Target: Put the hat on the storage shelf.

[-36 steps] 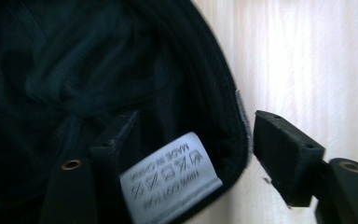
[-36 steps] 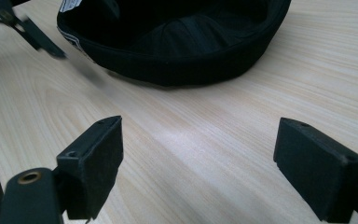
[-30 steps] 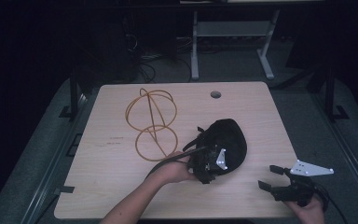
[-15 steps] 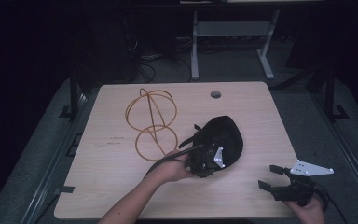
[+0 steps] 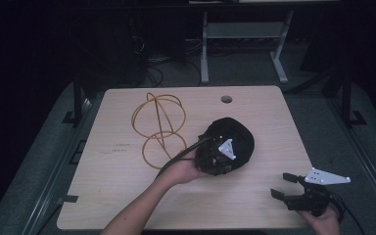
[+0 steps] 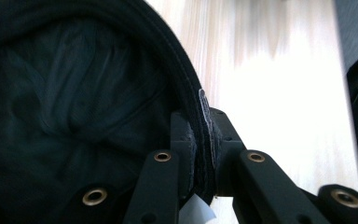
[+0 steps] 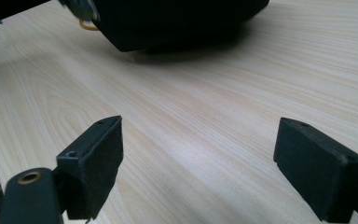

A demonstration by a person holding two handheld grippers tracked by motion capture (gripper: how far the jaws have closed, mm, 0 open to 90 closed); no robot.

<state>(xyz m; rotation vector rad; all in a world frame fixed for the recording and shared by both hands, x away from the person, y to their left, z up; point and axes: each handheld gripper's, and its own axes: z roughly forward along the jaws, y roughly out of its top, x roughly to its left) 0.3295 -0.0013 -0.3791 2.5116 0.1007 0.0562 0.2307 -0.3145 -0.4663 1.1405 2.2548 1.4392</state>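
Little has moved since the earlier frames: the left gripper [image 5: 214, 157] has crept only slightly across the table [image 5: 254, 200], jaws pinching the rim of the black cap [image 6: 74, 102], which lies near the table's middle beside the orange cable loops [image 5: 159, 125]. Grasp done; lifting or placing remains. Right gripper [image 5: 288, 188] rests spread, well apart.

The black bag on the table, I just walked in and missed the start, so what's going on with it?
A person is working at the table with a gripper in each hand. The left gripper is shut on the rim of the black bag, which sits mid-table beside a loose orange cord. The right gripper is open and holds nothing, low over the table's near right corner, apart from the bag.
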